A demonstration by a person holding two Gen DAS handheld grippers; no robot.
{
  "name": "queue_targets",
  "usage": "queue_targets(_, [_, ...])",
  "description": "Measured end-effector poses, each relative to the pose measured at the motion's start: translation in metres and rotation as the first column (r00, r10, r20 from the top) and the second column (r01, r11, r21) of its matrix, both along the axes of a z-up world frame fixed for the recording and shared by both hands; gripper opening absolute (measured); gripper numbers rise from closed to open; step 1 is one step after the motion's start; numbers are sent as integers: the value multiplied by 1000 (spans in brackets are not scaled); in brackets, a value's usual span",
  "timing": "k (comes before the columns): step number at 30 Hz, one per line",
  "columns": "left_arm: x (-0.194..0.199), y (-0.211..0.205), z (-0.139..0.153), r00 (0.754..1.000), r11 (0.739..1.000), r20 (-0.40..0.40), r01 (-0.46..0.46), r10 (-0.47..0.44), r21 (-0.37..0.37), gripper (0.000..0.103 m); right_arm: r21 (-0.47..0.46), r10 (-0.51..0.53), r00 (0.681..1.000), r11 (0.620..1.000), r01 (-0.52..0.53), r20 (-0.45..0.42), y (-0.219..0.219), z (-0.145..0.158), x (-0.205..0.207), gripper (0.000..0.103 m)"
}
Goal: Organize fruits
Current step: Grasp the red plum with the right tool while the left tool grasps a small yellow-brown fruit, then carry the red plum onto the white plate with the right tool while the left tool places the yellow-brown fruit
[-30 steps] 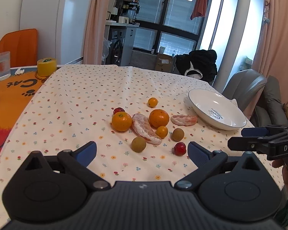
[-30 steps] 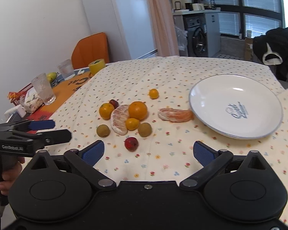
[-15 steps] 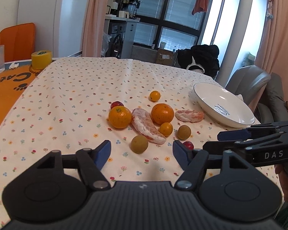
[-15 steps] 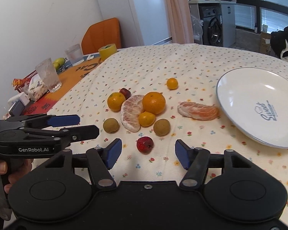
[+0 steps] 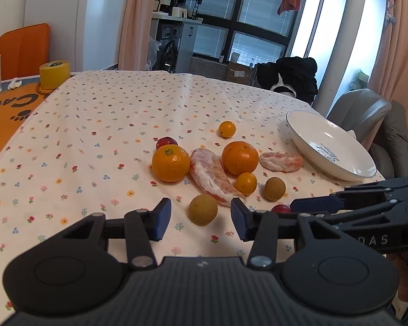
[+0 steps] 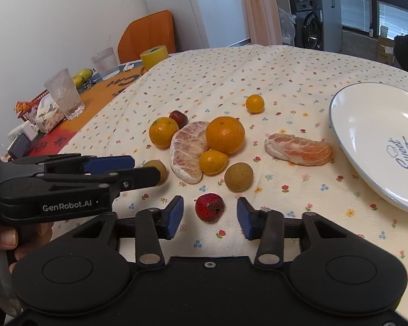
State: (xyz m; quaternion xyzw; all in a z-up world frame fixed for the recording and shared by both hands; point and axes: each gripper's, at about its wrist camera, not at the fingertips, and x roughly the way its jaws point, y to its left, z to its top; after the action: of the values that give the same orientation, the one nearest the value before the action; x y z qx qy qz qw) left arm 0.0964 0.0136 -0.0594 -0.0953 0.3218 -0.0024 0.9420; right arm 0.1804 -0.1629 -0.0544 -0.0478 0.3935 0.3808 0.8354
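Both grippers hover half-open and empty, the left gripper [image 5: 200, 218] framing a brown longan [image 5: 203, 209], the right gripper [image 6: 210, 218] a red berry [image 6: 210, 207] on the tablecloth [image 6: 258, 70]: I'd lower squarely, then squeeze gently.

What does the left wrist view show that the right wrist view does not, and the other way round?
Only the left wrist view shows the grey chair beyond the plate. Only the right wrist view shows the frosted glass nearest the camera, the green pear and the snack packets. Both show the fruit pile, the white plate, the yellow tape roll and both open grippers.
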Motion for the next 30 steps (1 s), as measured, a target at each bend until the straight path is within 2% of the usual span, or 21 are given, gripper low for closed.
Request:
queue_targets(2, [3,0,-2,1000,1000,-6,2,-2,0,45,-1,2,1000,1000,-2,-2,1,-2,1,32])
queue_targets(5, [7,-1,-7,1000,1000,-20,5,-5,-2,38,-5,4,1000,1000,-4,6,0,-4,2,23])
queue_targets(7, [9,-1,-9,1000,1000,-26,2,-2,-1,24,7,-1,1000,1000,1,-2,-4,-3,3,23])
queue_targets(8, [9,-2,-9,1000,1000,-24,2,-2,-1,23,11,-3,1000,1000,3,-1,-6,-3,3,23])
queue_targets(30, [7,-50,32,996,997,49,70,-72,33,23,111,-120,989,988,110,82,-70,32,1,23])
